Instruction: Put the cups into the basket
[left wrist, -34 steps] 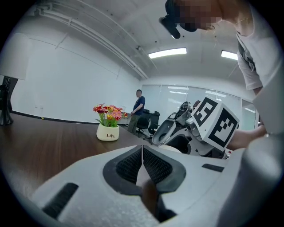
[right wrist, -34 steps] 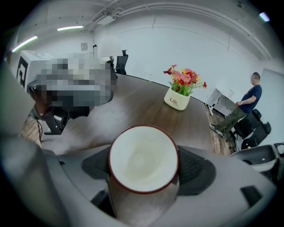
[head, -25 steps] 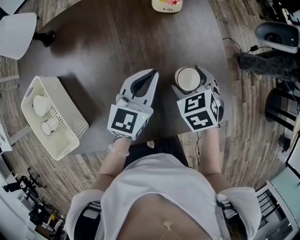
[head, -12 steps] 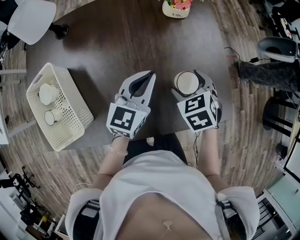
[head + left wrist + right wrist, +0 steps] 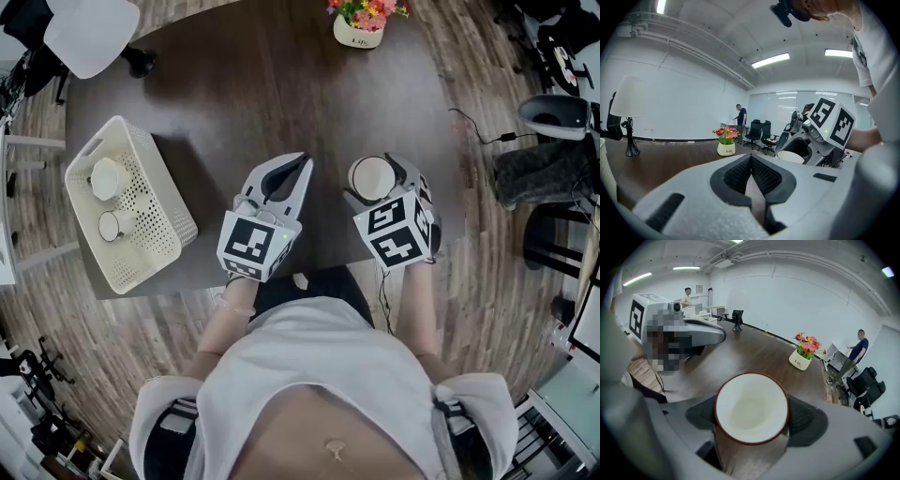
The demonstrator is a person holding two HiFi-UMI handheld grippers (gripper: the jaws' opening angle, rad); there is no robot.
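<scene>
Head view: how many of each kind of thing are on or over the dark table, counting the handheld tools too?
Cups: 3, cup and cup in the basket, cup in the right gripper
Baskets: 1
Flower pot: 1
Grippers: 2, right gripper and left gripper
Total: 7

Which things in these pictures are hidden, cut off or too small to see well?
- The cup, outside and base: right gripper view, its own mouth and the jaws of the right gripper hide them.
- The two cups in the basket: head view, too small for details.
- The flower pot, its print: head view, too small to read.
</scene>
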